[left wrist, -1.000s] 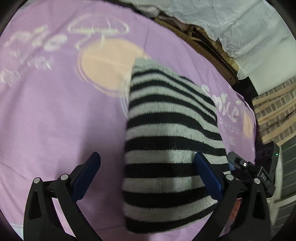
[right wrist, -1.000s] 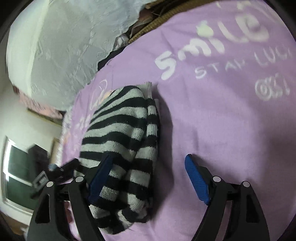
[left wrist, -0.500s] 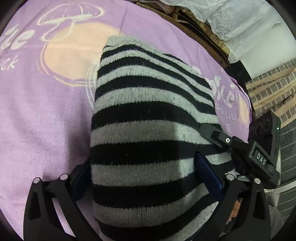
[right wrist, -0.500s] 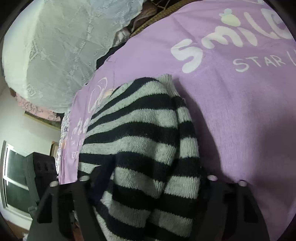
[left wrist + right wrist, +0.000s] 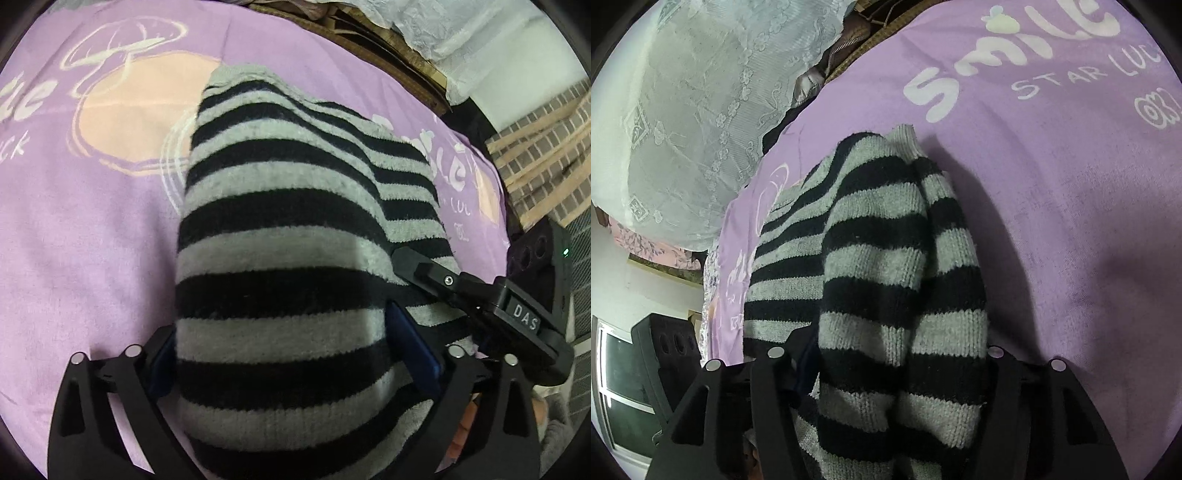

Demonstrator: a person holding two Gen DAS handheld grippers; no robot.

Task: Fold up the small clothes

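Observation:
A folded knitted garment with black and grey stripes [image 5: 288,229] lies on a purple printed blanket [image 5: 92,240]. My left gripper [image 5: 288,354] straddles its near end. The blue pads [image 5: 413,350] stand wide and the knit fills the gap between them. One finger of my right gripper [image 5: 436,273] rests against the garment's right side. In the right wrist view the garment [image 5: 879,266] bulges up between the two black fingers of my right gripper [image 5: 894,354]. That gripper is shut on a thick fold, and the knit hides its pads.
The blanket [image 5: 1071,203] spreads flat to the right of the garment. White lace cloth [image 5: 683,110] is heaped beyond the blanket's far edge over a brown woven mat [image 5: 369,48]. A brick-pattern wall [image 5: 535,155] and a window [image 5: 620,387] lie off to the sides.
Both grippers came forward and down over the garment, which now fills both views. The right jaws narrowed onto the fold. The left jaws kept their width.

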